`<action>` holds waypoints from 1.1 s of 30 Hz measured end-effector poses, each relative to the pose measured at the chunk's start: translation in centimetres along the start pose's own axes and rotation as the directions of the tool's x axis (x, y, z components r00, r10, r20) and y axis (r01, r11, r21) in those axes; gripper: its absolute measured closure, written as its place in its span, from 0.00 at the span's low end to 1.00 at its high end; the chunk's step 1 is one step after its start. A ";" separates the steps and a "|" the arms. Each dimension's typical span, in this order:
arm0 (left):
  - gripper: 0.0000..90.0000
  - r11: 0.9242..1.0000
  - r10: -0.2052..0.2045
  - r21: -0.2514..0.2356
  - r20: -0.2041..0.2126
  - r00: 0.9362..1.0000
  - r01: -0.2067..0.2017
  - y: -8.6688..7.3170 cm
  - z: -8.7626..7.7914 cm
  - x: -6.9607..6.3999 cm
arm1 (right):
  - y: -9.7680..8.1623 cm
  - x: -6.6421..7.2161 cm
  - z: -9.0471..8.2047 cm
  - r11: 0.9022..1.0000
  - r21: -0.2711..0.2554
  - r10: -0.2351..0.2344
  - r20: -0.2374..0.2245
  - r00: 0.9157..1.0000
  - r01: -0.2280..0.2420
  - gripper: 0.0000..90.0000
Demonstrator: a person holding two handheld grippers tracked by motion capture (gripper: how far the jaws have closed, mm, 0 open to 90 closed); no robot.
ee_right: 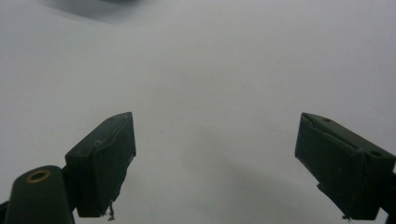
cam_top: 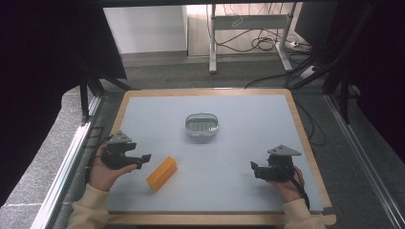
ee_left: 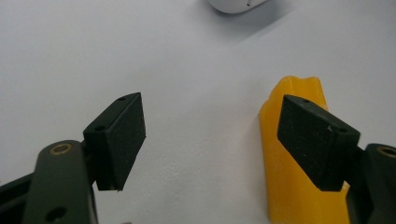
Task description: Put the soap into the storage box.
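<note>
A yellow-orange block [cam_top: 162, 172] lies on the pale blue mat, front left of centre. My left gripper [cam_top: 144, 159] is held just left of it, pointing right, jaws open. In the left gripper view the block [ee_left: 289, 154] lies behind the right jaw, not between the jaws, and the gap [ee_left: 210, 140] holds nothing. A small oval metal dish [cam_top: 202, 124] sits at the mat's middle. My right gripper [cam_top: 254, 169] rests low at the front right, pointing left. Its jaws stand wide apart [ee_right: 215, 163] over bare mat.
The mat [cam_top: 248, 143] lies on a wooden board [cam_top: 305, 143] with edges close on all sides. Metal frame rails [cam_top: 71, 157] run along the left and right. The white rim of the dish [ee_left: 233, 5] shows at the top of the left gripper view.
</note>
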State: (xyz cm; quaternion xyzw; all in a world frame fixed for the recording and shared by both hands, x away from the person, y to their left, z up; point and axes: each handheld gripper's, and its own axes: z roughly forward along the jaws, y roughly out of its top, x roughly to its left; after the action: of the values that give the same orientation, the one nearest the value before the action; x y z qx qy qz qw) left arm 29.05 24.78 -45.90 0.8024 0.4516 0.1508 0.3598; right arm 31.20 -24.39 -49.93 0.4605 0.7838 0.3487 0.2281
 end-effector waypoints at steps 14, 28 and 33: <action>0.26 0.998 0.043 0.039 -0.001 0.999 -0.043 0.8 -0.8 -0.3 | 0.0 0.3 -0.1 1.000 -0.011 -0.006 -0.004 1.000 0.006 0.15; 0.27 0.990 0.081 0.116 0.011 0.997 -0.081 2.7 0.4 -2.3 | -0.1 -0.1 -0.3 1.000 -0.012 -0.002 0.010 1.000 0.002 0.15; 0.27 0.988 0.077 0.135 0.023 0.997 -0.080 2.2 0.6 -2.5 | -0.2 0.3 -0.1 1.000 0.000 -0.021 0.012 1.000 0.021 0.15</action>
State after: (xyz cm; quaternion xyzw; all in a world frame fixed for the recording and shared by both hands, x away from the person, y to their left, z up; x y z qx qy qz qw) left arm 29.44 21.70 -44.52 0.8435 0.4256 0.1268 0.3021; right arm 30.88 -24.25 -49.96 0.4542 0.7874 0.3434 0.2364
